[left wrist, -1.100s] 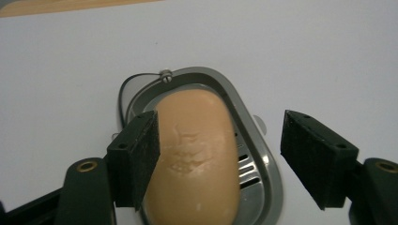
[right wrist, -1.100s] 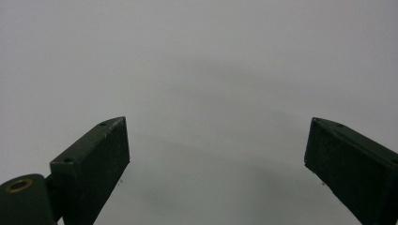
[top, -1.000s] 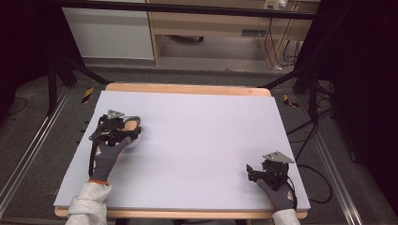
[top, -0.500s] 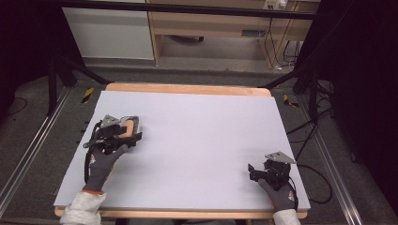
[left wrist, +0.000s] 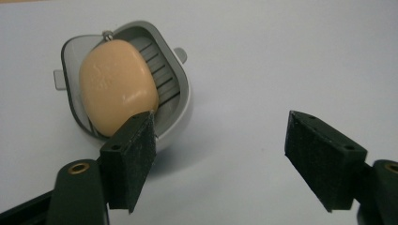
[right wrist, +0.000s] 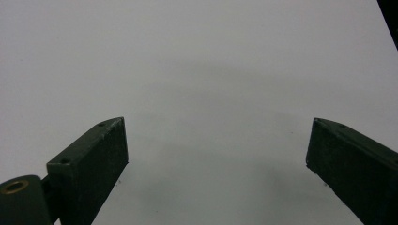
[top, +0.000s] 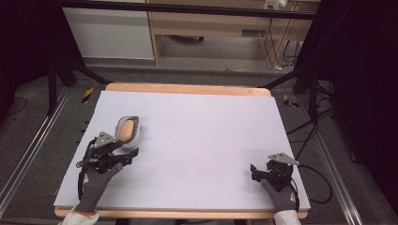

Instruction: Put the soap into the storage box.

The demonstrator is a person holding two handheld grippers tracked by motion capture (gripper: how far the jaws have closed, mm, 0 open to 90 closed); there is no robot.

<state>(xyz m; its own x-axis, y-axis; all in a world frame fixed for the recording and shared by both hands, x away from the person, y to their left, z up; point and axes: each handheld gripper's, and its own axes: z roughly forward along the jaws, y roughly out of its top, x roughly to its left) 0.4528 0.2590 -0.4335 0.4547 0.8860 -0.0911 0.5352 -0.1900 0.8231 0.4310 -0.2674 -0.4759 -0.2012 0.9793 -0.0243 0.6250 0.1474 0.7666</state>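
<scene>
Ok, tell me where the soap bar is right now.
The soap bar lies in the grey soap dish on the table's left side in the high view, just beyond the open left tongs, which don't hold it.

Soap bar (left wrist: 117,89): smooth, waxy, slight sheen, peach. Soap dish (left wrist: 176,101): grey plastic, matt, ribbed inside, w/ small metal pin at hinge. Surface (top: 206,136): matt pale sheet, smooth; wood edge strip. Left gripper (left wrist: 220,159) jaws: black, rough foam-like pads. Gloves (top: 94,185): grey knit cloth.
</scene>
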